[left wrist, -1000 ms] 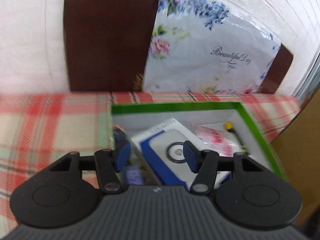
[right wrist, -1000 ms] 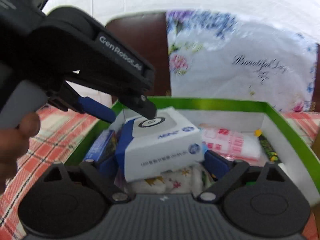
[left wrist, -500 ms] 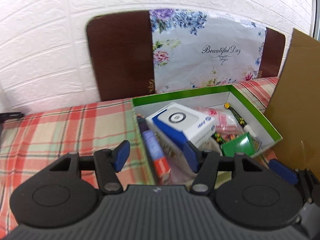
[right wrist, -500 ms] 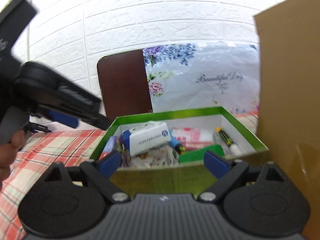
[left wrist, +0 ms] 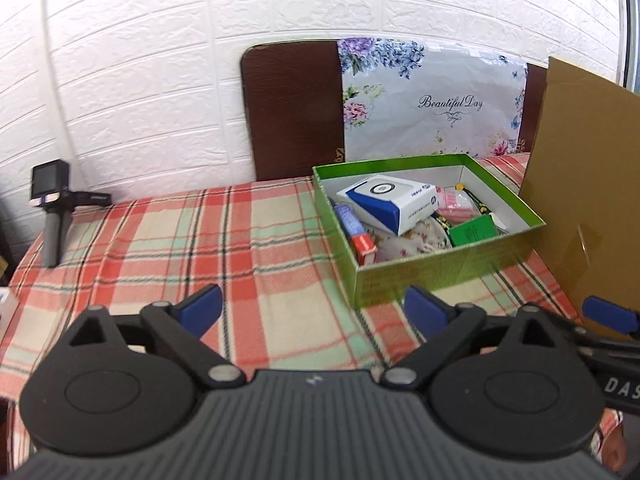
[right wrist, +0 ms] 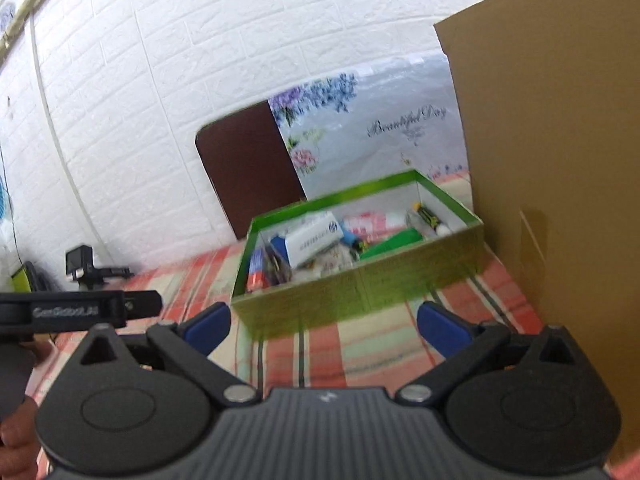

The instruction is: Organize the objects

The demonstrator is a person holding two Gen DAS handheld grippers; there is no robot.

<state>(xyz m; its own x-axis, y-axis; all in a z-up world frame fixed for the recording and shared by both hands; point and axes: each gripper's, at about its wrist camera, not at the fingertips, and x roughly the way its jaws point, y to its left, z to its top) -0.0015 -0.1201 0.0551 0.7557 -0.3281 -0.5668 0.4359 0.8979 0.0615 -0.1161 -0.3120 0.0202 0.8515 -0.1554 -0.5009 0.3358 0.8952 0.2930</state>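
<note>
Both claws had pulled back from the green box [left wrist: 448,276] since a second earlier, when our right claw [right wrist: 324,330] was clamped on the white-and-blue carton [left wrist: 386,202] above it and our left claw [left wrist: 312,308] hovered over the box. That carton now lay inside, tilted atop the other contents near the box's back-left corner, apparently dropped there to keep the loose items together.

We held the left claw with fingers spread apart and nothing between them, above the plaid-covered counter [left wrist: 200,240], just short of the box's near wall. The right claw's jaws were likewise apart and empty, facing the same wall.

The box sat toward the counter's right edge, next to an upright cardboard sheet [left wrist: 588,184]. Inside also lay a blue tube with a red end [left wrist: 354,226], a pink packet [left wrist: 456,204] and a green packet [left wrist: 472,232]. Behind the box a floral cover [left wrist: 432,100] read "Beautiful Day". The carton's print was too small to read. At the counter's far left corner a small camera on a handle [left wrist: 52,208] stood unused.
</note>
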